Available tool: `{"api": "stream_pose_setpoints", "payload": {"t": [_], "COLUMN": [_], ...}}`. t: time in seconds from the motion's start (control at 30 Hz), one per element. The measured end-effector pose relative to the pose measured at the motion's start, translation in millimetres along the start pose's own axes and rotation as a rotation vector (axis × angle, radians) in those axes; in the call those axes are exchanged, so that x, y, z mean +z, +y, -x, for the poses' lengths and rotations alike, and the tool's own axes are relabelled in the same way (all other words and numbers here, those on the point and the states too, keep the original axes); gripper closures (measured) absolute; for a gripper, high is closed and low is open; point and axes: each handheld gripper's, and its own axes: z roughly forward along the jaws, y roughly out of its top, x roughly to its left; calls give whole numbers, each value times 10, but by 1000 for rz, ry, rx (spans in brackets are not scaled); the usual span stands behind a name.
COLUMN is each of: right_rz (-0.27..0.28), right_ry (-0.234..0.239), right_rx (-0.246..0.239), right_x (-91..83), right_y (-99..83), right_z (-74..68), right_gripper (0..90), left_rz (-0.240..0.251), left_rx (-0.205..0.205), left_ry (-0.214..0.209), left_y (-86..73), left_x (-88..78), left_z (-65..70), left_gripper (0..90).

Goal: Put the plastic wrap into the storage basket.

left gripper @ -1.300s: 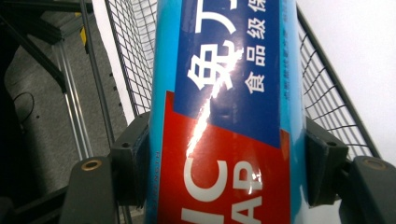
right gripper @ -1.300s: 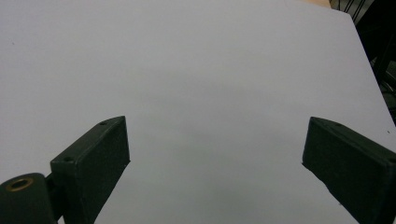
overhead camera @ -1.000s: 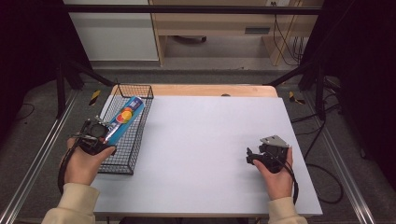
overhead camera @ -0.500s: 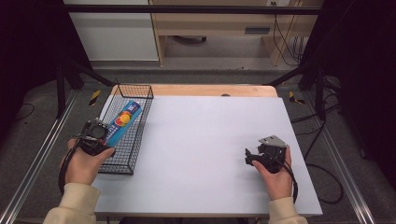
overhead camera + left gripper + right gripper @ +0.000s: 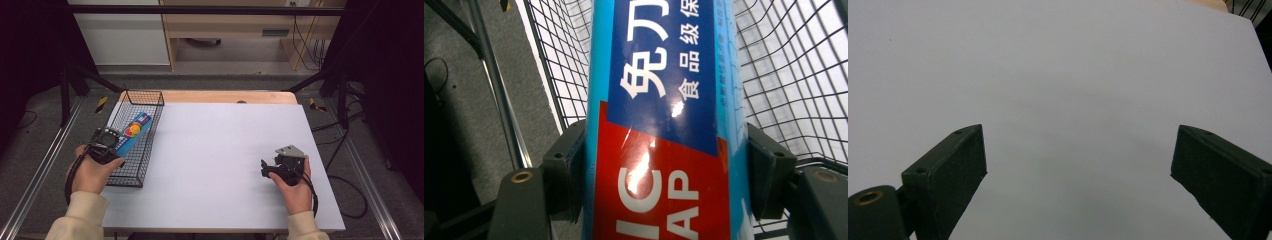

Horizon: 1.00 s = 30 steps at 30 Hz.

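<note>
Left gripper (image 5: 111, 140) clamped on the blue box (image 5: 131, 132); in the left gripper view both jaws press flat against the long sides of the box (image 5: 664, 120), near its red-labelled end. Box face shows a dark blue panel with white Chinese characters and a red panel with white Latin letters, glare on the film. From the high view the box points away from the person, tilted up, over the wire basket (image 5: 152, 98), its far end in the basket's middle stretch. I cannot tell whether the box touches the basket floor. The basket (image 5: 784, 65) mesh surrounds the box on both sides in the left gripper view.

The basket sits at the left edge of the white table (image 5: 215, 150), long side running away from the person. Left hand (image 5: 92, 172) wraps the gripper at the basket's near corner.

Right gripper (image 5: 267, 167) released, jaws spread wide, nothing between them; the right gripper view shows bare table (image 5: 1068, 75) ahead. Right hand (image 5: 295, 187) low over the table near its right front, well apart from the basket.
</note>
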Motion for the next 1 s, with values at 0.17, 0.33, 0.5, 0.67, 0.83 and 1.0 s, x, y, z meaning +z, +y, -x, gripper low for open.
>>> {"api": "stream_pose_setpoints", "payload": {"t": [0.17, 0.33, 0.5, 0.67, 0.83, 1.0], "right_rz": [-1, -12, -14, -13, -7, -7], "right_ry": [4, 6, 9, 10, 7, 7], "right_rx": [1, -9, -15, -15, -19, -26], "right_x": [3, 25, 33, 31, 32, 34], "right_y": [1, -5, -4, -1, 9, 10], "right_z": [-2, -15, -19, -22, -33, -37], "right_gripper": [78, 77, 77, 75, 75, 74], "left_rz": [-30, -46, -61, -82, -88, -100], "left_rx": [33, 47, 62, 79, 87, 102], "left_ry": [30, 33, 43, 51, 57, 70], "left_y": [51, 81, 100, 128, 140, 159], "left_x": [25, 44, 56, 71, 82, 89], "left_z": [33, 44, 59, 72, 83, 100], "left_gripper": [318, 317, 317, 317, 317, 316]}}
